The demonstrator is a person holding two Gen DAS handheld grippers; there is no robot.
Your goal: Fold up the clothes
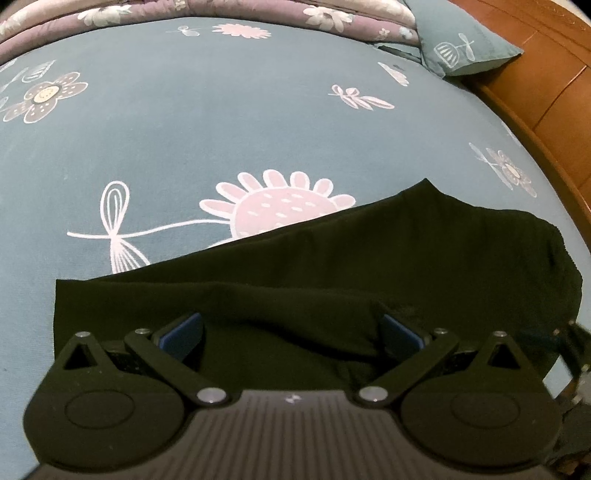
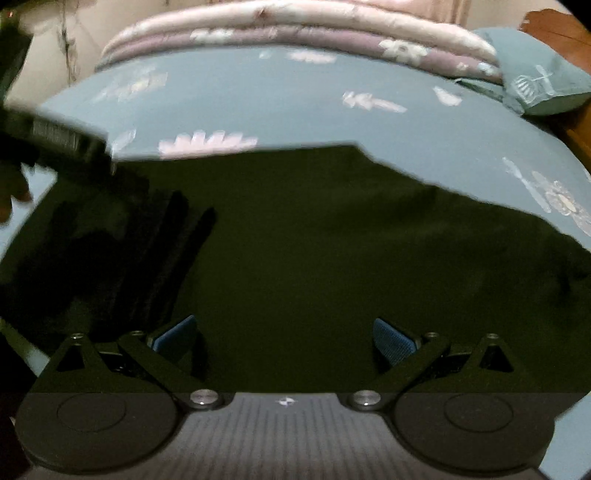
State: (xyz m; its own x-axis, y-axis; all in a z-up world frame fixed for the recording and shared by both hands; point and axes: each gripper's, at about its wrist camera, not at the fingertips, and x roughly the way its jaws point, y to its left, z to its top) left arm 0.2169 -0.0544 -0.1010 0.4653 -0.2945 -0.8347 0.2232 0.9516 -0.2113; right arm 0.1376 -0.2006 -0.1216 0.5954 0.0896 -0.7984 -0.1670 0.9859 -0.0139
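Garment: a black garment [image 1: 332, 266] is spread on the bed sheet [image 1: 221, 122], filling the lower centre and right of the left wrist frame and the whole middle band of the right wrist frame [image 2: 314, 240].
Bed sheet: blue-grey with pink and white flower prints; part of a large pink flower is covered by the garment's upper edge.
Left gripper [image 1: 291, 332]: jaws are spread wide above the dark cloth; nothing is gripped between the blue pads [image 1: 183, 332].
Right gripper [image 2: 284, 339]: jaws are likewise held wide apart over the garment, with nothing clasped.
Quilt [image 1: 258, 11]: folded along the top edge of the frame.
Pillow [image 1: 461, 40]: seen at the upper right, beside the wooden bed frame [image 1: 546, 85].
Blur: the right wrist view is smeared.
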